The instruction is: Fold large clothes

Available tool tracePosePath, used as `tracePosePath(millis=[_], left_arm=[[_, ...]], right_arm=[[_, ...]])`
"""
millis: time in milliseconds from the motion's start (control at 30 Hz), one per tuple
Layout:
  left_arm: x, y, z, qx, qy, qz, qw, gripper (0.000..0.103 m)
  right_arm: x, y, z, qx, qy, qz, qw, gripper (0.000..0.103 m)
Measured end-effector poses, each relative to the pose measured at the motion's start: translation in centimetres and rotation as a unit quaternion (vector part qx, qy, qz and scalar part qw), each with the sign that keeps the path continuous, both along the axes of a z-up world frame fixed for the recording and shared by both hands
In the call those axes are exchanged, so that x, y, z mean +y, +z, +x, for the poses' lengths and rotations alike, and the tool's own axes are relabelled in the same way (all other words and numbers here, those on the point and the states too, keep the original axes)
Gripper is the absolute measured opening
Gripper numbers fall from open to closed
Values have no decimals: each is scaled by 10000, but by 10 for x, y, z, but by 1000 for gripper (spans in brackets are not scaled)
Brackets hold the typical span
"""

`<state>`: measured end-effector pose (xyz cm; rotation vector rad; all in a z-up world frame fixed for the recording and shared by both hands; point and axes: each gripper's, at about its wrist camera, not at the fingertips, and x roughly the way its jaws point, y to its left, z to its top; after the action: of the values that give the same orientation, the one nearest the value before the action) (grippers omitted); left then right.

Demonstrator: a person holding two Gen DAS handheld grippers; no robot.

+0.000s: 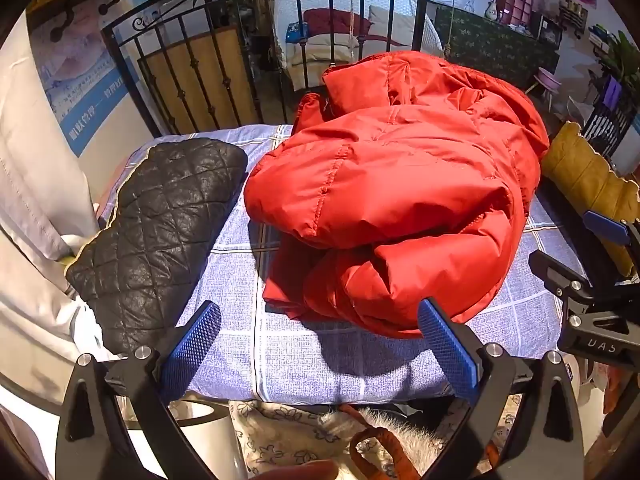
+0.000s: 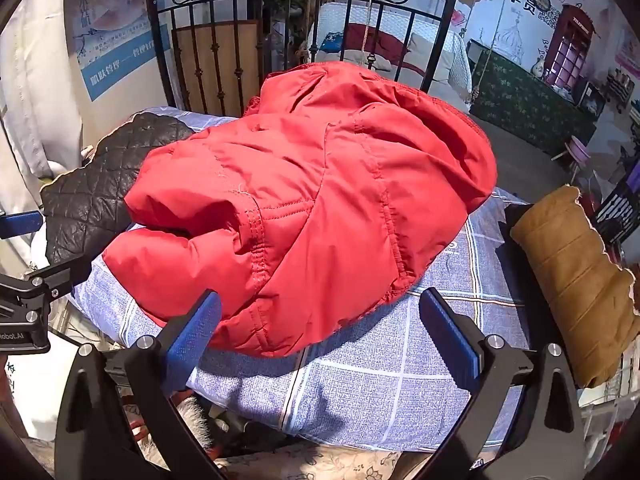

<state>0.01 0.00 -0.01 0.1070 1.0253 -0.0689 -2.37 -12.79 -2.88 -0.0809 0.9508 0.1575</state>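
Observation:
A puffy red jacket (image 1: 400, 184) lies crumpled in a heap on the blue checked table cover (image 1: 320, 360); it also shows in the right wrist view (image 2: 304, 200). My left gripper (image 1: 320, 344) is open and empty, just in front of the jacket's near edge, its right blue pad (image 1: 448, 352) close to the fabric. My right gripper (image 2: 320, 332) is open and empty at the jacket's near hem, its left pad (image 2: 192, 336) beside the fabric. The right gripper also shows at the right edge of the left wrist view (image 1: 600, 288).
A folded black quilted garment (image 1: 160, 232) lies left of the jacket. A folded mustard-brown garment (image 2: 576, 280) lies at the right. A black iron railing (image 1: 256, 48) stands behind the table. A floral fabric and fur trim (image 1: 320, 436) lie below the front edge.

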Motion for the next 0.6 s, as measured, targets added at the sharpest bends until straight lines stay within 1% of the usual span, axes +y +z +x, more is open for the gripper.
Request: tracePosePath(millis=[100,167,200,267,367,400,600], left_arm=[[-1,2,-2,-61,-27,2,10000,97],[-1,5,-4,-124,-45,2,9999,97],[-1,-3,-2,0,3,22,10000,97],[-1,-3,-3,-27,0,27,10000,97],[1,-11,-3,16,7,19,10000,97],[0,-7,-1,38,15,20,10000,97],[1,-9,-2,42,3,16,10000,97]], right_arm=[[-1,0,1,18,25,55,10000,98],[-2,-8,-1,47,46,29,10000,98],[-3,-6,2,52,37,21,10000,98],[-1,-8,3,44,37,-2,10000,98],[3,-8,2,21,16,-52,10000,98],[2,-8,1,14,6,-48,10000,98],[2,-7,-1,13,-12,-44,10000,98]])
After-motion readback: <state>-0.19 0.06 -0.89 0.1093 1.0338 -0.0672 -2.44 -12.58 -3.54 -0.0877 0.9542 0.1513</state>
